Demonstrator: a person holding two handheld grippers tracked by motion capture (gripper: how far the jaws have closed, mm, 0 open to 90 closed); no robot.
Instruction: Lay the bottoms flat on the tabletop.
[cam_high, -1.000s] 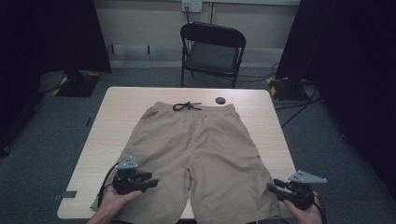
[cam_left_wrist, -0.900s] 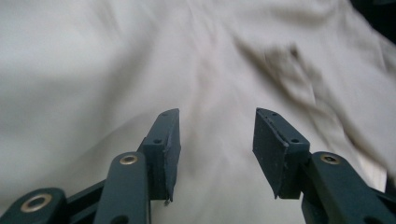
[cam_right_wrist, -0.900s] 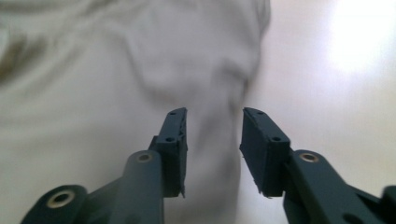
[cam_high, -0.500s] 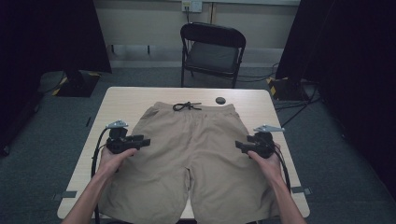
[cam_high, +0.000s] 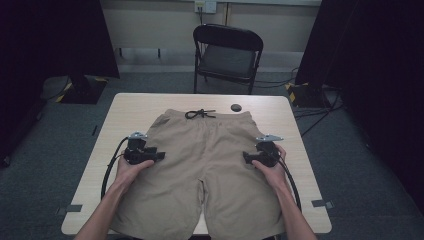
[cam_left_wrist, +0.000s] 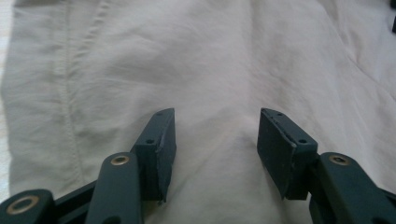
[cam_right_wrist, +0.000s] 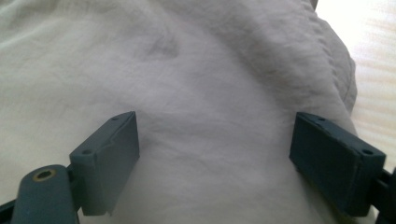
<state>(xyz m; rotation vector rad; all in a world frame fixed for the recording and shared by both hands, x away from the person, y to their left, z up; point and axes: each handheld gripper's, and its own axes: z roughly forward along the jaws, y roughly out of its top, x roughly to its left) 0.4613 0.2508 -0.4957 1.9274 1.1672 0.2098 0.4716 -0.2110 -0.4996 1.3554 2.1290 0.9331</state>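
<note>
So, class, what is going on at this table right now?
A person works on tan shorts spread flat on the table, a hand-held gripper in each hand. The left hand-held gripper hovers at the shorts' left edge and the right hand-held gripper at their right edge. Both stand open, the right's jaws having just been opening, with no cloth pinched.

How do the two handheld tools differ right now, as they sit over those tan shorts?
The left tool sits at the shorts' left edge; the right tool sits at their right edge. In the gripper views, the right tool's jaws stand wider apart than the left tool's, having just been opening. The left tool's cable bows out in a wide loop; the right tool's runs close along the forearm. Both are open, with only cloth lying beneath, nothing pinched.
</note>
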